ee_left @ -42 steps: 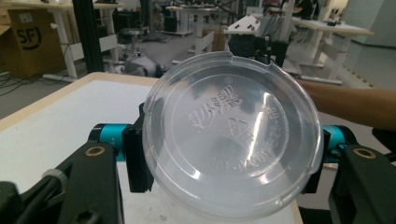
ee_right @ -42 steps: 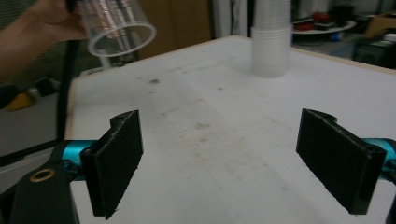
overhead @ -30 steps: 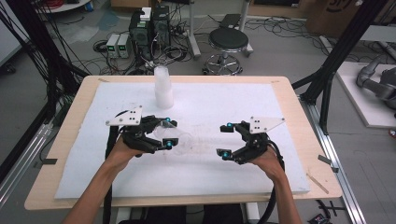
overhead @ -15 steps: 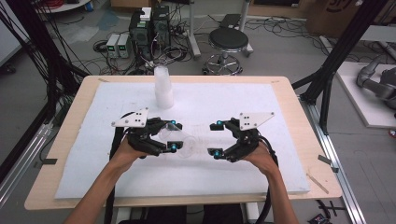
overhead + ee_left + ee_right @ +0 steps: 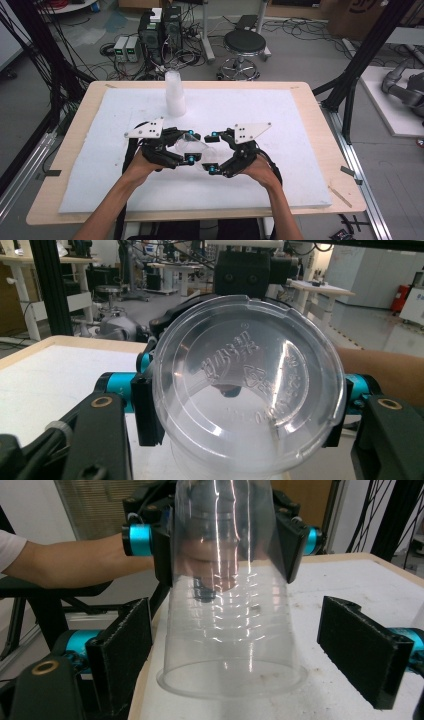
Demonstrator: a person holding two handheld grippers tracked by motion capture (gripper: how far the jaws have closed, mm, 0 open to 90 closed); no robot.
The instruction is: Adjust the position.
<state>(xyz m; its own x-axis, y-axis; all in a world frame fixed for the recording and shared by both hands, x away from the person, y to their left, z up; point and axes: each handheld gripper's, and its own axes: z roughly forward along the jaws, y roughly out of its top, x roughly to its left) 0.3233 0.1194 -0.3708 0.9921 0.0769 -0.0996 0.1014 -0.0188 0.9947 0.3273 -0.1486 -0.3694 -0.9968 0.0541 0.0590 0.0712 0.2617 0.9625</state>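
A clear plastic cup (image 5: pixel 192 147) lies on its side just above the white mat, and my left gripper (image 5: pixel 190 146) is shut on its base end. In the left gripper view the cup's bottom (image 5: pixel 247 385) faces the camera between my left gripper's (image 5: pixel 244 410) black pads. My right gripper (image 5: pixel 213 152) faces it, open, with its jaws on either side of the cup's mouth end. In the right gripper view the cup's open rim (image 5: pixel 232 675) sits between the wide-set pads (image 5: pixel 125 650) of my right gripper (image 5: pixel 245 655), with a gap on each side. The left gripper (image 5: pixel 225 540) clamps the far end.
A stack of clear cups (image 5: pixel 175 92) stands upright at the back middle of the white mat (image 5: pixel 300 165), which covers the wooden table (image 5: pixel 330 145). A stool (image 5: pixel 244 45), power boxes and cables are on the floor behind. Black frame posts flank the table.
My right gripper has slid left toward the cup, and its open jaws now flank the cup's mouth. The left gripper has stayed almost still, holding the cup.
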